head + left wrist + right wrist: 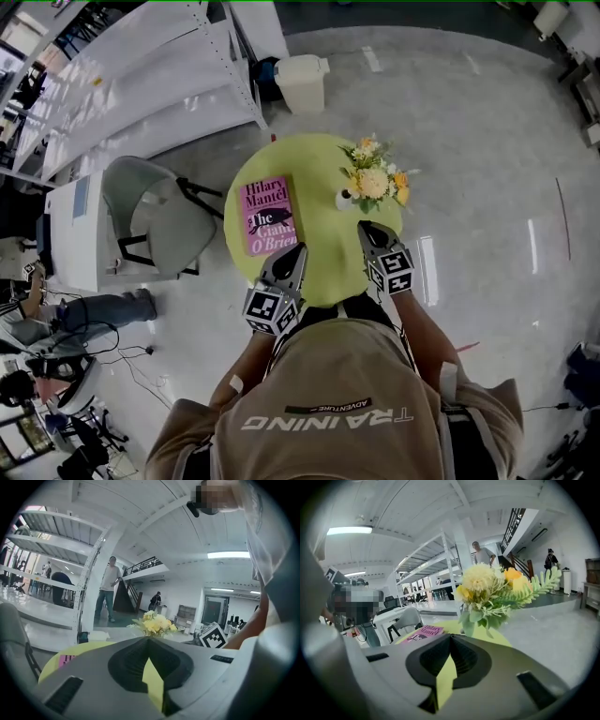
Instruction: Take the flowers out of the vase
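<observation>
1. Head view, centre of frame: round green worktop [323, 277] carrying everything. Flowers [375, 178] at its upper right edge, standing upright in a small white vase [346, 199], so nothing taken out yet.
2. Left half of that worktop: pink book [267, 216] lying flat, well apart from the vase and out of the way of any reach.
3. Right gripper [367, 228]: aimed up the frame at the vase, near it but not touching. Jaws pressed together with nothing between them. Probably the one meant for the stems, being nearest. Right gripper view puts the bouquet just above the closed tips.
4. Left gripper [292, 249]: lower centre, between book and vase. Jaws likewise closed and empty. Likely kept there to steady the vase.
5. Judged next: needs the jaws parted before any hold on the stems. Risks the light vase tipping, or lifting along with the bouquet, unless braced.
</observation>
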`<state>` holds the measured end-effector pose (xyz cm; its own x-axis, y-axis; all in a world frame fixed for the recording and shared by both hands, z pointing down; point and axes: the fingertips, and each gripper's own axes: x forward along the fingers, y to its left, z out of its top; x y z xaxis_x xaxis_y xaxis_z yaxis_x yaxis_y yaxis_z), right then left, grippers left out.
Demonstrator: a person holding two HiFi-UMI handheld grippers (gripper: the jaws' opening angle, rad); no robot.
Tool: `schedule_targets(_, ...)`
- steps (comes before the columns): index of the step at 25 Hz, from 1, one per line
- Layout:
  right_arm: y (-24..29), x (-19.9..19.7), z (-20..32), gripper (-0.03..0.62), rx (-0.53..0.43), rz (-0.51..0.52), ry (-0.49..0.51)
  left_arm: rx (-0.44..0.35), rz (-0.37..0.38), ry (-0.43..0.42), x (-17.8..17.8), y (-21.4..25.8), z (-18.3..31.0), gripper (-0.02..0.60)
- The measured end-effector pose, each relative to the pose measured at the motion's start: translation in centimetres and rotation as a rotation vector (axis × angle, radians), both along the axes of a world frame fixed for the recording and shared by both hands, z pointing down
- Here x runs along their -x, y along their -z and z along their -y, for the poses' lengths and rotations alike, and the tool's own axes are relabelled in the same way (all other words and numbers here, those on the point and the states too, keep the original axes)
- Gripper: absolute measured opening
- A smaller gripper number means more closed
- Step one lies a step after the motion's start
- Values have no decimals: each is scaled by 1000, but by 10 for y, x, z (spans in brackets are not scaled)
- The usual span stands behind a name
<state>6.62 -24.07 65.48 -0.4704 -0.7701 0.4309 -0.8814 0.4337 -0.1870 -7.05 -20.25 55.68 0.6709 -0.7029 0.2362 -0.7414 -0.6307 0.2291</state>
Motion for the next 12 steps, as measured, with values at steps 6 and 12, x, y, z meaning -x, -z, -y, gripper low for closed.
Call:
schedule_targets(6, -16, 7, 12, 263, 44, 50, 31, 21, -2, 38, 2, -11, 4, 2)
schedule_targets(12, -34, 5, 45, 245, 59, 51, 2, 34, 0, 63, 3, -16, 11, 0)
